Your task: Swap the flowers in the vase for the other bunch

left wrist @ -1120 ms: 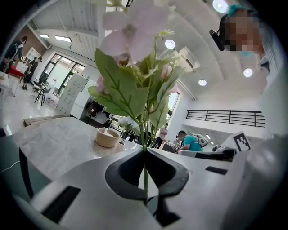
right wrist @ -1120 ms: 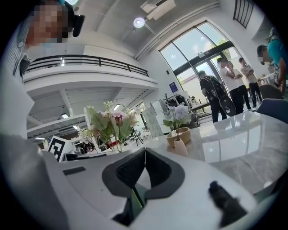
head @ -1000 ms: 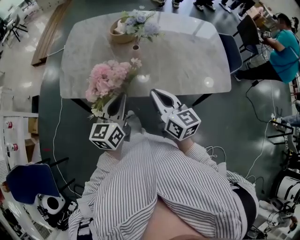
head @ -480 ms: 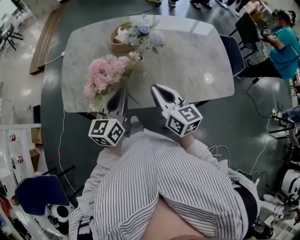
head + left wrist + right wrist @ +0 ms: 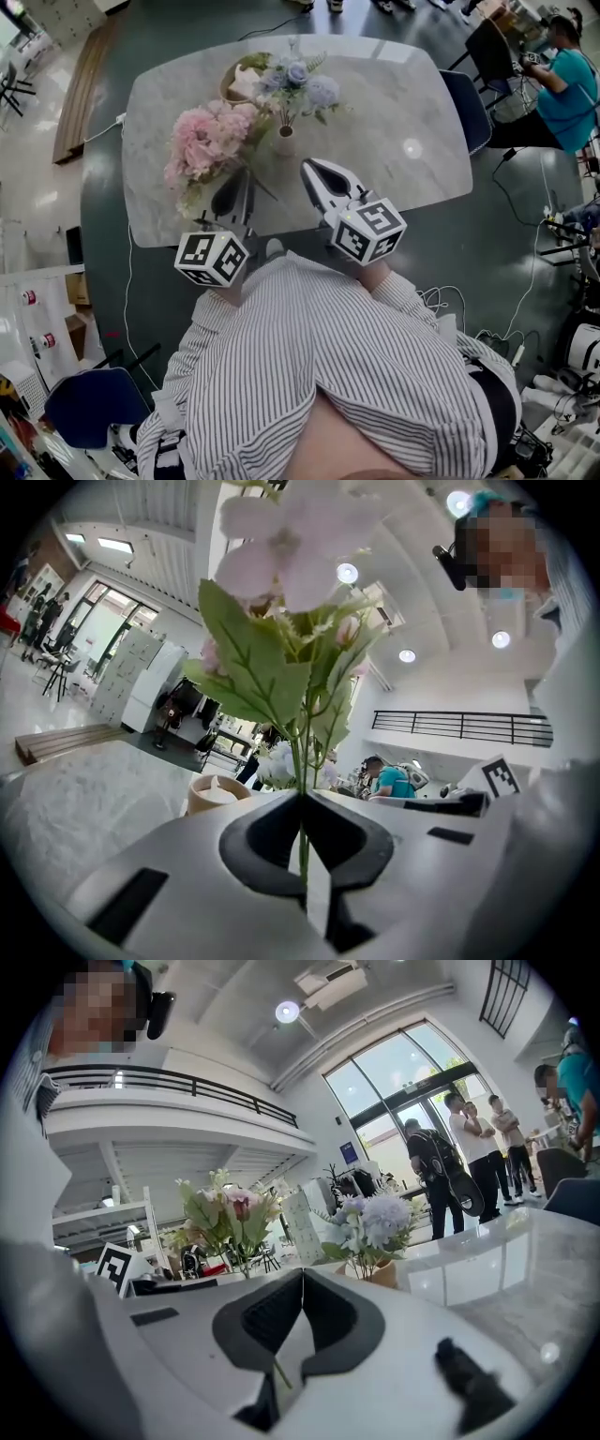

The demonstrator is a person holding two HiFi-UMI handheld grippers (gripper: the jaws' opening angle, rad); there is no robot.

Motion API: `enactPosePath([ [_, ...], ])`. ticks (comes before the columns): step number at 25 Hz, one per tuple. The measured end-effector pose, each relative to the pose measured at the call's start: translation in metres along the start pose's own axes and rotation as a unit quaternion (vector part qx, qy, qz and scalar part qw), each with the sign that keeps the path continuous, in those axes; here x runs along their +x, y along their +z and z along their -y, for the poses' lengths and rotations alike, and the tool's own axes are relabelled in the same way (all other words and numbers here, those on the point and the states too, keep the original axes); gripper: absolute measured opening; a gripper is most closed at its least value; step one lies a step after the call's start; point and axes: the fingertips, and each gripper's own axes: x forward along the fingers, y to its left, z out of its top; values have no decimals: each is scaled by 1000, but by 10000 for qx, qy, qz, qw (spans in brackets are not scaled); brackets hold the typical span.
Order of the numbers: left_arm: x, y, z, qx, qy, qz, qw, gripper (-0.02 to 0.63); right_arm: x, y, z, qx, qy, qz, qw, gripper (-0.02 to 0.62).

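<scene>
In the head view a small pale vase (image 5: pixel 284 142) stands on the marble table (image 5: pixel 394 103) and holds blue and white flowers (image 5: pixel 302 82). My left gripper (image 5: pixel 247 178) is shut on the stems of a pink bunch (image 5: pixel 201 145), which leans up and left over the table, just left of the vase. In the left gripper view the green stems (image 5: pixel 302 803) pass between the closed jaws and pink blooms (image 5: pixel 286 541) fill the top. My right gripper (image 5: pixel 308 166) is shut, with nothing at its tips, just right of the vase. The right gripper view shows the blue flowers (image 5: pixel 375 1222) ahead and the pink bunch (image 5: pixel 230 1213) to the left.
A wooden bowl (image 5: pixel 236 86) sits behind the vase at the table's far side. A dark chair (image 5: pixel 466 101) stands at the table's right edge. A person in a teal shirt (image 5: pixel 567 86) sits at far right. Several people (image 5: pixel 464 1171) stand by the windows.
Both grippers have moved forward over the table toward the vase. The pink bunch has travelled with the left gripper and now hangs over the tabletop beside the vase.
</scene>
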Motion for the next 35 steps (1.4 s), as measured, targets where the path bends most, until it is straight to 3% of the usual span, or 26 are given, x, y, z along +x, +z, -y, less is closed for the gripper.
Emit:
enactPosePath([
  [21,23,2,-21,-56,-352,-248,9991,17,25,3,13,138,-288,61,9995,14],
  [35,35,13,-19,-172,-119,-46,9998,17,34,12,26,91,-3,-191,9998,14],
])
